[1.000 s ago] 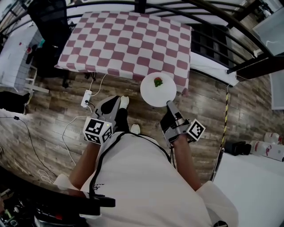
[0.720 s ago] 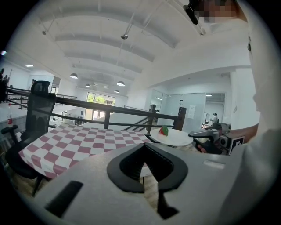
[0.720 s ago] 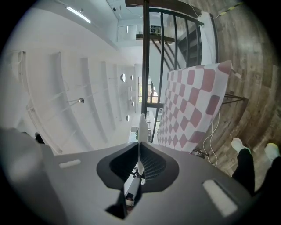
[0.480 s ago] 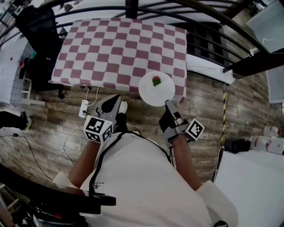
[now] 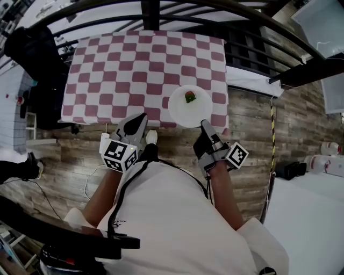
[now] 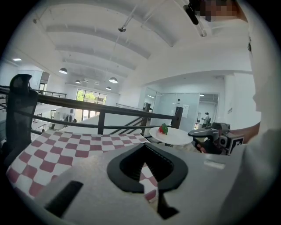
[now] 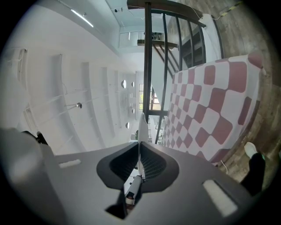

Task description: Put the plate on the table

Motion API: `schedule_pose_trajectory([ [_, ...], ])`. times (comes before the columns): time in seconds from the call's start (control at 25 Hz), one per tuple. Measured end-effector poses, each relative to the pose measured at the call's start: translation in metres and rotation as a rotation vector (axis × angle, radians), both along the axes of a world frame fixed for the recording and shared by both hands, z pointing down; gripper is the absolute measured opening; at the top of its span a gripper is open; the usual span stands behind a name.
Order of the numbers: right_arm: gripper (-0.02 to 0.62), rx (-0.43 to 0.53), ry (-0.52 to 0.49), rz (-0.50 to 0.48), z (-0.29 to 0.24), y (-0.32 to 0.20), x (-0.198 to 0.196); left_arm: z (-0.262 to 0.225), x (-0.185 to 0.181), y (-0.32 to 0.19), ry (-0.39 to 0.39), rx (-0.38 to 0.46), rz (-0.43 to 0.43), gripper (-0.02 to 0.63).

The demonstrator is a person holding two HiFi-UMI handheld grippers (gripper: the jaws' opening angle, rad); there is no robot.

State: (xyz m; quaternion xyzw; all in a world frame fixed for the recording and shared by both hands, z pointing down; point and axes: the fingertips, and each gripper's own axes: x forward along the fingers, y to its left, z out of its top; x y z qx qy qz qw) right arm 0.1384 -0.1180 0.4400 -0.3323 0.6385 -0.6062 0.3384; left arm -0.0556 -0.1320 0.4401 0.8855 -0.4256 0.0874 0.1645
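Observation:
A white plate [image 5: 188,110] with a small red and green piece of food [image 5: 190,97] hangs over the near right corner of the table [image 5: 134,64], which wears a pink and white checkered cloth. My right gripper [image 5: 205,127] is shut on the plate's near rim; in the right gripper view the plate [image 7: 142,126] shows edge-on between the jaws. My left gripper [image 5: 137,121] is at the table's near edge, shut and holding nothing. In the left gripper view, the left gripper [image 6: 144,146] points over the cloth [image 6: 66,149], with the plate [image 6: 173,137] and right gripper [image 6: 194,133] to its right.
A black metal railing [image 5: 161,6] runs behind and to the right of the table. A dark chair or bag [image 5: 37,51] stands at its left. A white power strip [image 5: 104,143] and cables lie on the wooden floor. A white surface [image 5: 306,225] is at the lower right.
The person has walked up to the table. Both grippers moved forward, and the plate now reaches over the cloth's near right corner instead of hanging in front of it.

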Motion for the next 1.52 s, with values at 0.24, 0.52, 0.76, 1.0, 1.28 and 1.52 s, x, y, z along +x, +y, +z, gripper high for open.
schedule_pose_trajectory([
  [0.24,0.023,-0.004,0.000,0.039,0.000,-0.048,-0.026,0.001,-0.023,-0.059,0.002,0.001,0.048,0.008],
  [0.52,0.023,0.000,-0.001,0.084,-0.002,-0.096,-0.042,0.005,-0.032,-0.116,0.020,-0.006,0.103,0.008],
  [0.76,0.025,0.002,-0.018,0.116,-0.005,-0.132,-0.051,0.008,-0.039,-0.156,0.034,-0.015,0.129,0.008],
  [1.0,0.023,0.017,-0.008,0.130,-0.008,-0.160,-0.060,0.014,-0.047,-0.182,0.034,-0.019,0.159,0.008],
  [1.28,0.023,0.016,-0.005,0.117,-0.009,-0.183,-0.071,0.016,-0.051,-0.201,0.056,-0.028,0.154,0.008],
  [1.52,0.023,0.017,-0.002,0.089,-0.006,-0.203,-0.073,0.021,-0.041,-0.210,0.077,-0.044,0.135,0.006],
])
